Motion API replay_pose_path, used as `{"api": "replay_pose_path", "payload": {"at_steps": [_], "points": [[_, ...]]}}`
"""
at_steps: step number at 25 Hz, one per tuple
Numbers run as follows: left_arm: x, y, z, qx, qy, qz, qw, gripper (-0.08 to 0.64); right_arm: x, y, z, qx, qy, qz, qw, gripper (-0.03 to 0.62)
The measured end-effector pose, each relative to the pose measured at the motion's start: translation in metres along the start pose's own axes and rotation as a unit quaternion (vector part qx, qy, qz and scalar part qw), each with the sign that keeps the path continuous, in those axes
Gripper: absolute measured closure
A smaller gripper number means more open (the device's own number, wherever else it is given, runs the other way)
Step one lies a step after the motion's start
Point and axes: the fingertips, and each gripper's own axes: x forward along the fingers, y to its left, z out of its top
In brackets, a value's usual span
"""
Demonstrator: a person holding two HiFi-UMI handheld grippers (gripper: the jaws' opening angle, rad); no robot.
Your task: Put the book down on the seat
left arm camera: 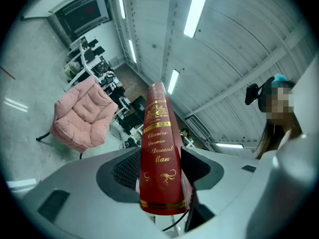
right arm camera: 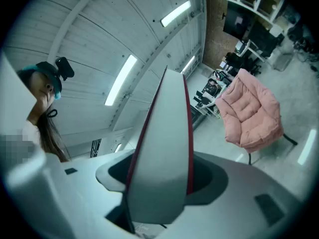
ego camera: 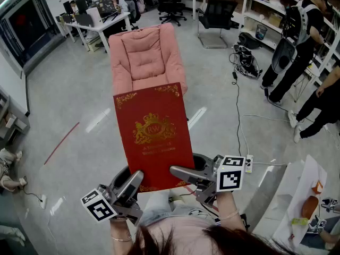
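Two grips noted: the left hand-held gripper [ego camera: 133, 181] and the right hand-held gripper [ego camera: 179, 172] each clamp the book [ego camera: 153, 134] at its near end. We record a red cover with gold crest and corner ornament, held aloft, apart from the pink seat [ego camera: 146, 57].

desk [ego camera: 101, 21] standing top left, carrying monitors | black office chair [ego camera: 218, 12] sitting beyond | person in black [ego camera: 300, 36] standing by shelving [ego camera: 265, 4] | cable [ego camera: 237, 110] trailing across floor
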Motion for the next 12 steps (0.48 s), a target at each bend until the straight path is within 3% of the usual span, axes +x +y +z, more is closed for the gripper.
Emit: {"api": "replay_pose_path", "payload": {"at_steps": [12], "points": [[0.023,0.038,0.014,-0.02,0.001,-0.006,0.9998,0.307,0.02,-0.037,0.016,0.018,-0.007,-0.012,1.0,0.304]]}}
